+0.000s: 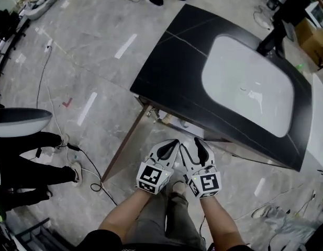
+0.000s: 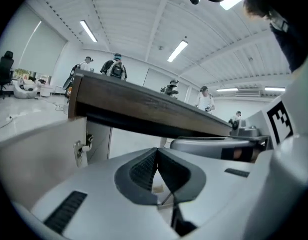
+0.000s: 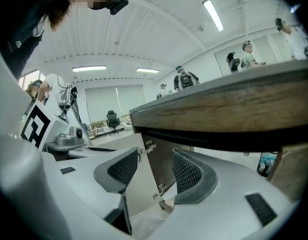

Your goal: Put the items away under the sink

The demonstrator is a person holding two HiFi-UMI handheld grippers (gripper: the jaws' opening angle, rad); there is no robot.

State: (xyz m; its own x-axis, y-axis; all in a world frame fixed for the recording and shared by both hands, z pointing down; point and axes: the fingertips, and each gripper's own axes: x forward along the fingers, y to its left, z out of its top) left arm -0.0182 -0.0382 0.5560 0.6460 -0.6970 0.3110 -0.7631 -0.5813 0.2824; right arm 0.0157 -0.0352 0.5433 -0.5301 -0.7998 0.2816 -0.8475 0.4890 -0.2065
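Note:
A black countertop [image 1: 171,61] with a white sink basin [image 1: 250,88] stands in front of me. Below its front edge an open cabinet door [image 1: 124,145] swings out to the left. Both grippers are held side by side just before the cabinet opening. My left gripper [image 1: 168,146] is shut, its ribbed pads meeting at the tips [image 2: 156,154] with nothing between them. My right gripper [image 1: 200,144] is open [image 3: 154,171]; a hinged door panel [image 3: 144,184] shows beyond the gap. A bluish bottle [image 3: 266,164] stands inside the cabinet at the right.
The counter's wooden underside [image 2: 144,106] hangs low over both grippers. A seated person's legs [image 1: 25,161] and a floor cable [image 1: 90,169] lie to the left. Cardboard boxes [image 1: 313,41] stand at the far right, crumpled plastic [image 1: 287,224] at the lower right.

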